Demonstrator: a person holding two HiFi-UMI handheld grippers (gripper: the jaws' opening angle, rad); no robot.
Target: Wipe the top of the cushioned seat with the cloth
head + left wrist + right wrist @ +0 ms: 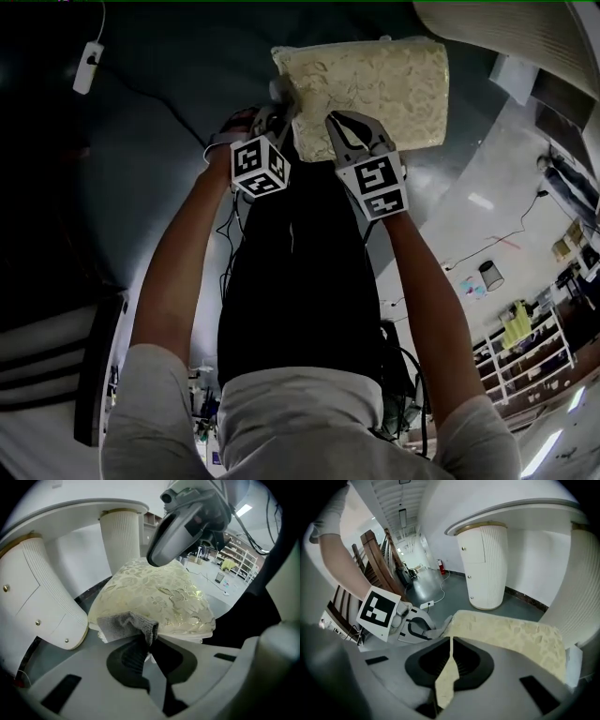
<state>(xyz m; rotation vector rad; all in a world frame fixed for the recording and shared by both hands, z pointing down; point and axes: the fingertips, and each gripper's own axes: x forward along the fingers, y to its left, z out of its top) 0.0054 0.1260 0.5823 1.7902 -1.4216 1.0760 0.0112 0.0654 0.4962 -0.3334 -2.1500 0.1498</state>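
Dark, glossy floor (169,112) is seen under everything in the head view. The cushioned seat (370,89) sits at the top of the frame: a squarish pad in cream fabric with a raised leafy pattern. Both claws are held at its near edge, the left claw (274,120) at the near-left corner and the right claw (354,131) just beside it.

Left gripper view next: the left claw's jaws are pinched on a grey cloth (125,623), knitted and kinda fuzzy. It's bunched up against the seat's rim, touching it. The seat's domed, shiny brocade top is seen right past it, with the right claw hanging over the far side. Ribbed white cabinets (121,538) with rounded fronts are seen behind.

Right gripper view: the right claw's jaws are closed tip to tip with nothing gripped. Only a sliver of cream seat is seen through the slit, and the pad lies just beyond the tips.
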